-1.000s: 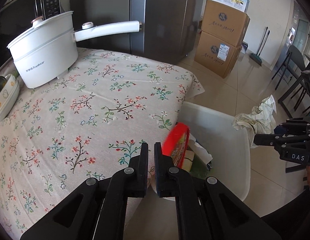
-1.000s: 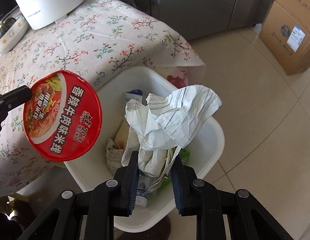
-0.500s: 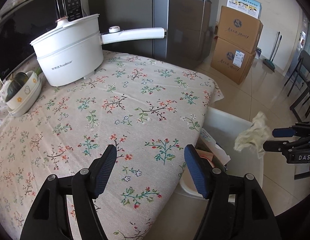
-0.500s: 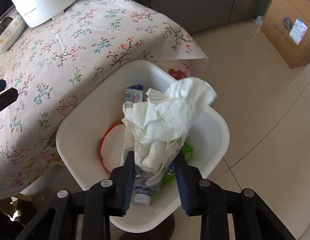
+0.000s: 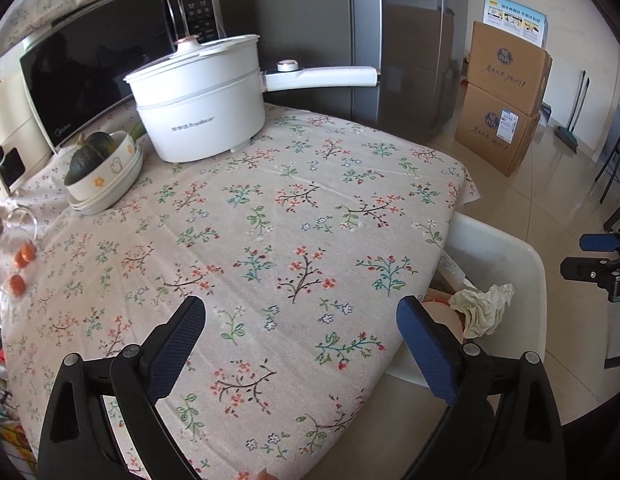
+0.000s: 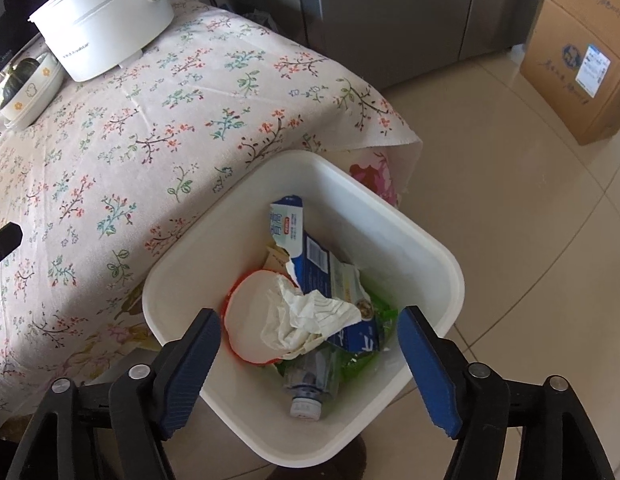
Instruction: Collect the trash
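Observation:
A white bin (image 6: 438,256) stands on the floor against the table's edge. Inside lie a crumpled white paper (image 6: 305,316), a red-rimmed noodle cup (image 6: 245,320), a blue carton (image 6: 314,252), green wrappers and a clear plastic bottle (image 6: 310,384). My right gripper (image 6: 307,340) hovers over the bin, its jaws opening with nothing pressed between them. Over the flowered tablecloth (image 5: 269,240) my left gripper (image 5: 301,320) has its jaws opening too, holding nothing. In the left wrist view the bin (image 5: 526,256) and paper (image 5: 484,308) show at the right, with the right gripper (image 5: 598,256) beyond.
A white electric pot (image 5: 201,112) with a long handle stands at the table's back, beside a bowl holding a dark squash (image 5: 101,160) and a microwave (image 5: 89,64). Small orange fruits (image 5: 21,268) lie at the left. Cardboard boxes (image 5: 502,100) and a grey fridge (image 5: 398,40) stand beyond on the tiled floor.
The left gripper let go of the red noodle cup, which now lies in the bin, then drew back over the table. The right gripper opened and the crumpled paper dropped into the bin.

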Available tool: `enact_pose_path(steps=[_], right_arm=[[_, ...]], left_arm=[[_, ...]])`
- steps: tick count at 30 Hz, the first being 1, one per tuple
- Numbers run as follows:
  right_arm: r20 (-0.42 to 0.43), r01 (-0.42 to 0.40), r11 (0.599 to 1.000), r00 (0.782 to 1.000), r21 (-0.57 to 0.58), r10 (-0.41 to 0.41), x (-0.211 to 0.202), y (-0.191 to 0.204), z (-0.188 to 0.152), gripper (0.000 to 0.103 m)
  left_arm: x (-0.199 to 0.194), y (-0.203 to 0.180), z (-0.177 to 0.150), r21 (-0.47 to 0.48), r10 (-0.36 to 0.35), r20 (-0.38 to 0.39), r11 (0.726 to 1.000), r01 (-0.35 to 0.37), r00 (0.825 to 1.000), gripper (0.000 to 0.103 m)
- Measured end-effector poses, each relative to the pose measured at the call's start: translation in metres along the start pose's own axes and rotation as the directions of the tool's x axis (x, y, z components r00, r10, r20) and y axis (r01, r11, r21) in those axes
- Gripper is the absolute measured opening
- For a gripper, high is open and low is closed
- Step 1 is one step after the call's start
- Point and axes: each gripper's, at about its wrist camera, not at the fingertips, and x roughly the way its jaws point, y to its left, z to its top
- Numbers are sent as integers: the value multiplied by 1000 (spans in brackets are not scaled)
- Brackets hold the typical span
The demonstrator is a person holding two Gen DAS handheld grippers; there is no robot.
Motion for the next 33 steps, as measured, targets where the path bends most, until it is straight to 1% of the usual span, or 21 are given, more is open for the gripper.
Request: enact_pose_path(steps=[2, 4, 6, 11, 14, 19, 21, 23, 26, 28, 30, 33], right_arm=[[20, 2, 1000, 1000, -9, -2, -6, 5, 0, 93], [52, -5, 1000, 999, -20, 6, -15, 10, -1, 96], [92, -8, 1000, 996, -27, 11, -24, 18, -4, 102], [183, -15, 997, 983, -72, 28, -55, 47, -15, 103], [222, 10, 994, 975, -107, 14, -71, 68, -26, 103], [309, 41, 989, 951, -140, 4, -92, 101, -47, 103], [338, 54, 986, 941, -160, 3, -99, 114, -55, 103], [372, 63, 981, 928, -184, 10, -107, 128, -62, 103], [418, 65, 976, 908, -207, 29, -117, 145, -70, 103], [445, 68, 974, 895, -214, 35, -120, 154, -74, 103], [458, 80, 972, 889, -220, 30, -120, 160, -74, 103], [462, 87, 973, 887, -212, 21, -117, 163, -71, 103]], left_arm=[[-11, 10, -6, -24, 20, 7, 1000, -19, 1000, 103], [-25, 20, -13, -52, 34, 10, 998, -33, 999, 103], [-40, 29, -20, -82, 57, 15, 995, -55, 998, 103], [-83, 42, -41, -103, 150, 45, 984, -144, 988, 103], [-113, 47, -57, -122, 176, 78, 979, -166, 981, 103], [-155, 48, -83, -162, 227, 141, 965, -204, 964, 103], [-167, 51, -92, -198, 243, 156, 957, -211, 957, 103], [-175, 54, -98, -227, 249, 165, 951, -208, 954, 103], [-180, 56, -103, -242, 266, 173, 945, -221, 949, 103], [-181, 59, -103, -254, 262, 174, 943, -214, 949, 103], [-181, 63, -104, -269, 259, 171, 940, -208, 951, 103], [-179, 67, -105, -288, 259, 165, 936, -205, 952, 103]])
